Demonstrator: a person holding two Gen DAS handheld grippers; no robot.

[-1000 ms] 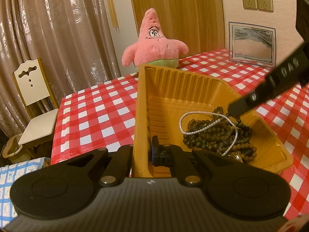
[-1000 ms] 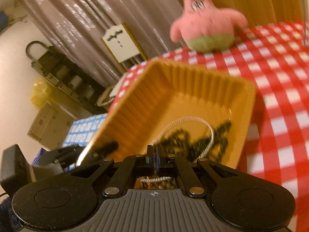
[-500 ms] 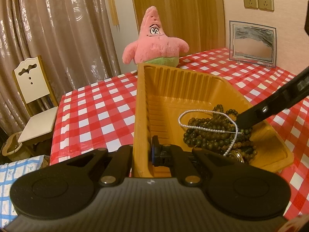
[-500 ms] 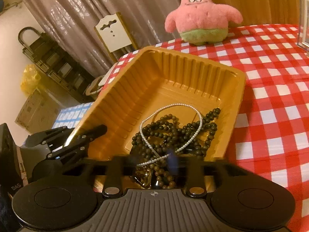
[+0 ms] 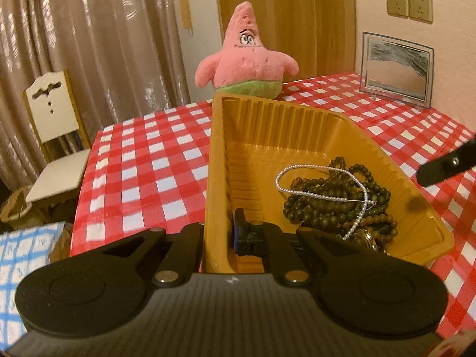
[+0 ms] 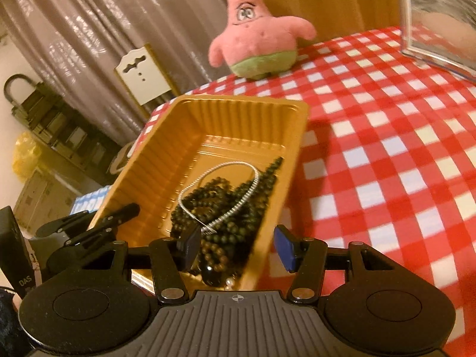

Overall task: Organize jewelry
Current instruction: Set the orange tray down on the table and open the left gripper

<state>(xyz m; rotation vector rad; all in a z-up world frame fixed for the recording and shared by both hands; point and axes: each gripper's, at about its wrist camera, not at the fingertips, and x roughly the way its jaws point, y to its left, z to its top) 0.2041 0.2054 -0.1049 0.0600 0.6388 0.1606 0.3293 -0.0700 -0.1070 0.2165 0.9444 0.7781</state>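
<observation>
A shallow rectangular tray of glossy orange-gold plastic (image 5: pixel 297 131), with ribbed, fluted walls and a rolled rim, lies on a table under a smooth red-and-white checked cloth (image 5: pixel 142 160). The left gripper (image 5: pixel 221 235) is clamped on the tray's near left wall, one black finger outside the wall and the other inside, its pad pressed to the plastic. In the tray's near right part rests a tangled heap of small round dark green-brown beads (image 5: pixel 327 202), matte and wood-like, and across the heap curls a thin loop of tiny white pearly beads (image 5: pixel 315 168). Something small and metallic glints at the heap's near edge, too small to tell.

The right gripper (image 6: pixel 236 248) hovers over the tray's near right corner with its jaws apart and nothing between them; one pad is black, the other blue. Its finger appears as a dark bar at the right edge of the left wrist view, apart from the beads.

At the far edge of the table stands a pink plush starfish toy with a green bottom (image 5: pixel 247 56), fuzzy and soft. To the far right is a clear-framed sand picture (image 5: pixel 397 68). Left of the table are a cream carved chair (image 5: pixel 53 136) and shiny taupe curtains (image 5: pixel 104 38).
</observation>
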